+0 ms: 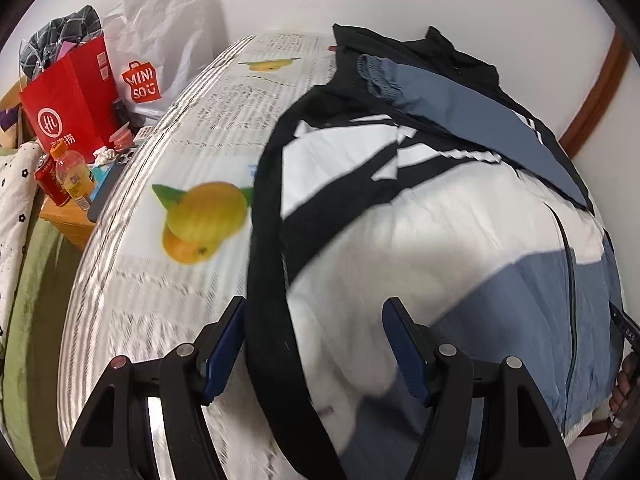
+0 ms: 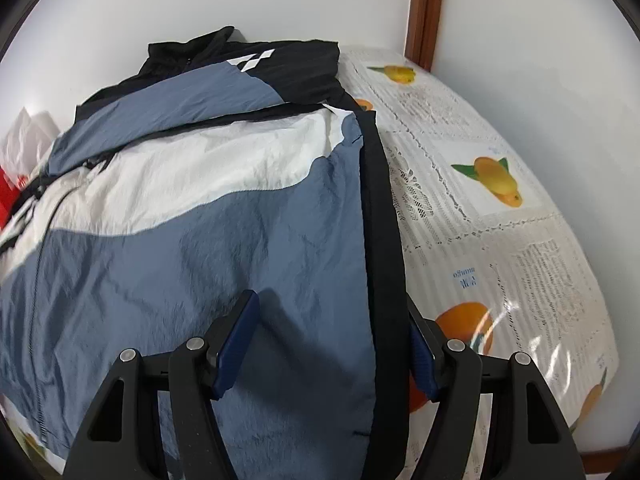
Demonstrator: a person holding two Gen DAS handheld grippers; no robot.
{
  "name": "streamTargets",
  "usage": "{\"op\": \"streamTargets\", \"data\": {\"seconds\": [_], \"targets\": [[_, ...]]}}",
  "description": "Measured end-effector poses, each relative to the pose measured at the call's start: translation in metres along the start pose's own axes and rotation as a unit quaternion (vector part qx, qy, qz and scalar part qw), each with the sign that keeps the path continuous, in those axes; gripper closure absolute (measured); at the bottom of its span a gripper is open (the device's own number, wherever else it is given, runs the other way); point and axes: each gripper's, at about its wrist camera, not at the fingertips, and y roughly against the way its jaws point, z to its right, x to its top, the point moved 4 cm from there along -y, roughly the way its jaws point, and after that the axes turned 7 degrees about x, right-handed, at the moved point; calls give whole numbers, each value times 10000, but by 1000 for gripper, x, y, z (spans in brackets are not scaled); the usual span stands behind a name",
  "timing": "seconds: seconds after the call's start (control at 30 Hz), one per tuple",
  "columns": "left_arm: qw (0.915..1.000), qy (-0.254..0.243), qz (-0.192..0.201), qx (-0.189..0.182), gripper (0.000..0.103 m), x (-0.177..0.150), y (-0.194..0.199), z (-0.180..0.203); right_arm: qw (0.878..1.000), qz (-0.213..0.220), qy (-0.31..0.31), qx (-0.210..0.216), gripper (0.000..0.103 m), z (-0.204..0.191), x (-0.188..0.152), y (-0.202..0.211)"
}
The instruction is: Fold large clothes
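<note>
Jacket (image 2: 208,216) lay on the desk (image 2: 500,240), sleeves folded in. Left claw (image 1: 314,344) and right claw (image 2: 332,340) both stood apart, straddling the jacket's black side bands, gripping nothing. Risk: slick fabric slipping, undoing the fold.

White walls (image 2: 520,40), brown wooden trim (image 2: 424,12), fruit-print tablecloth (image 2: 500,240)

We see a lived-in home room: a table under a glossy fruit-printed plastic cloth (image 1: 168,160), red and white shopping bags (image 1: 76,100), a drink bottle (image 1: 74,178), wooden door trim (image 2: 424,12).
</note>
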Motion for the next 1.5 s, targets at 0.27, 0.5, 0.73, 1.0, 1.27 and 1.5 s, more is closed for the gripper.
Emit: {"op": "streamTargets", "data": {"seconds": [0.27, 0.5, 0.73, 1.0, 1.27, 1.5], "targets": [[9990, -45, 230, 384, 59, -14, 7, 11, 9998, 174, 84, 111, 55, -4, -14, 10], [9997, 226, 27, -128, 96, -21, 20, 2, 9998, 89, 82, 162, 98, -20, -18, 26], [9954, 325, 449, -775, 96, -26, 78, -10, 9921, 772, -303, 940, 98, -1, -10, 96], [9842, 356, 1280, -1169, 97, -2, 143, -12, 9789, 1563, -290, 1286, 99, 6, 20, 166], [9781, 282, 1771, -1055, 97, 38, 160, -5, 9751, 1776, -181, 1316, 99, 2, 55, 185], [9788, 286, 1793, -948, 97, 75, 147, 7, 9766, 1749, -152, 1243, 99, -3, 92, 165]]}}
